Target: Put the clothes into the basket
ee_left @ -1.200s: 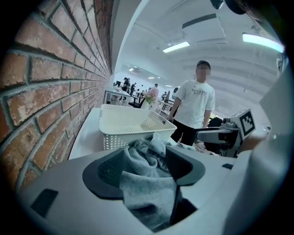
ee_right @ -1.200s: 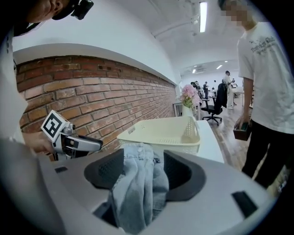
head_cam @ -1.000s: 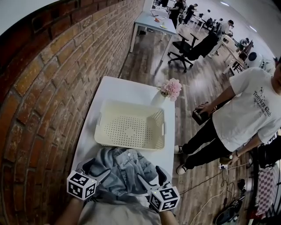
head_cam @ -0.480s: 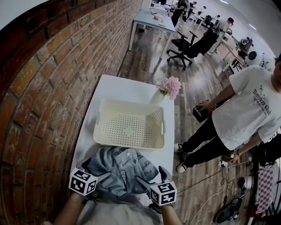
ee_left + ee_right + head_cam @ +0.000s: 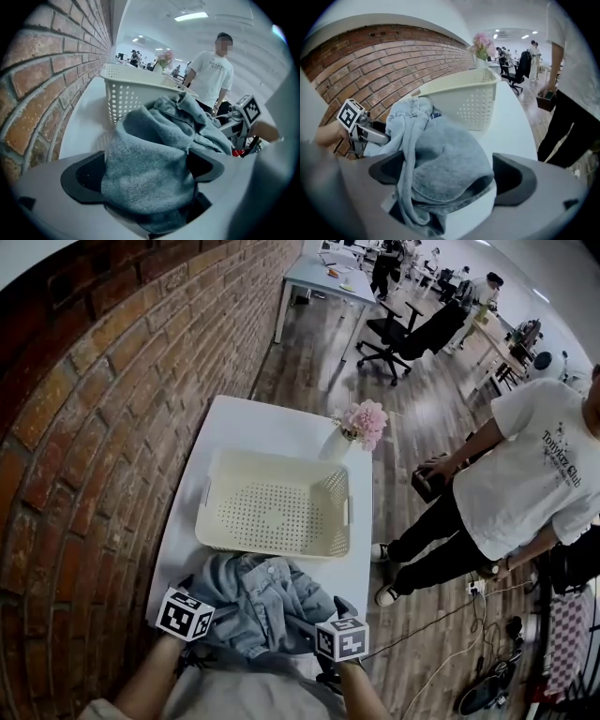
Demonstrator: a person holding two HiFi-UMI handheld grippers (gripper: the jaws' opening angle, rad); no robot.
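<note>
Both have edged forward — left gripper (image 5: 145, 171) and right gripper (image 5: 450, 173) jaws opening, the clothes (image 5: 262, 601) loose between them, basket (image 5: 267, 542) straight beyond.

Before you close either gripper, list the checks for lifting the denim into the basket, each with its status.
1. Cream perforated plastic basket upright and empty: ok.
2. Blue-grey denim clothes between the left gripper jaws, which are opening: ok.
3. Same cloth between the right gripper jaws, also opening: ok.
4. Firm clamp on the cloth: not ok, neither gripper presses on it.
5. Way from heap to basket free: ok; the pink flowers stand past the basket's far right corner.
6. Number of garments in the heap: cannot tell.
</note>
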